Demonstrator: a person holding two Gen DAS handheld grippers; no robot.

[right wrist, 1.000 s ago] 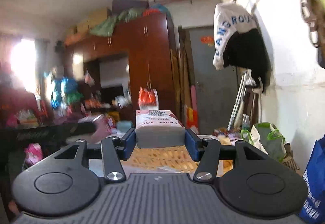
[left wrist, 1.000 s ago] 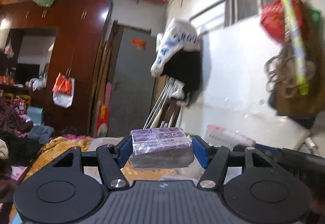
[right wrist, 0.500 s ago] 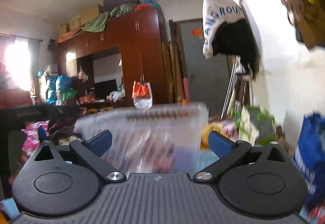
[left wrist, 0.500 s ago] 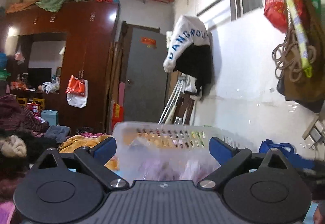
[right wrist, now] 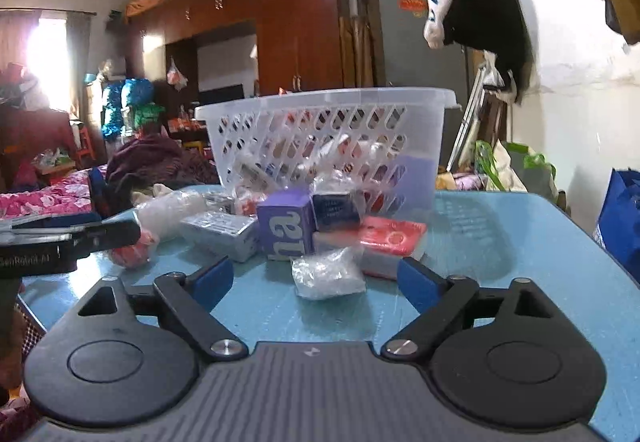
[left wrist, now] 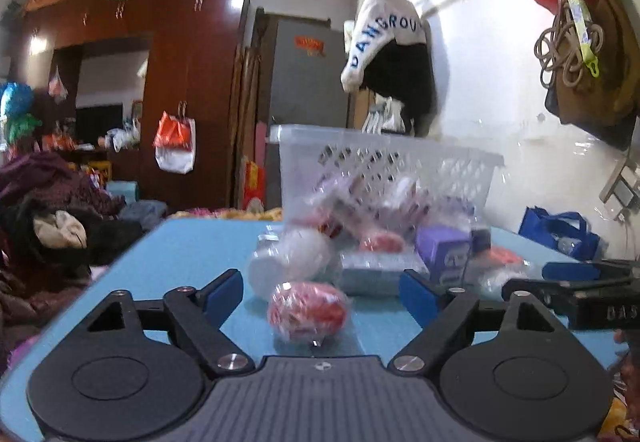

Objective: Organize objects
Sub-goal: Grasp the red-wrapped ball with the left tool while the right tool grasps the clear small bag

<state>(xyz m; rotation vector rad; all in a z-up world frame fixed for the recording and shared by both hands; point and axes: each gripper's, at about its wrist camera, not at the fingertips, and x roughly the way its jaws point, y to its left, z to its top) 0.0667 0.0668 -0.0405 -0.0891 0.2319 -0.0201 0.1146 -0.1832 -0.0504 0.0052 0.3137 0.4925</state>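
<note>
While both tongs gape empty, packets crowd the blue table before a wardrobe.

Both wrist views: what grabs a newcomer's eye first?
The clear plastic basket at the far side of the blue table, already holding wrapped packets. In front of it lies a loose pile: a purple box, a red pack and a red-wrapped packet nearest the left gripper. Both that and the right gripper are open and empty.
</note>
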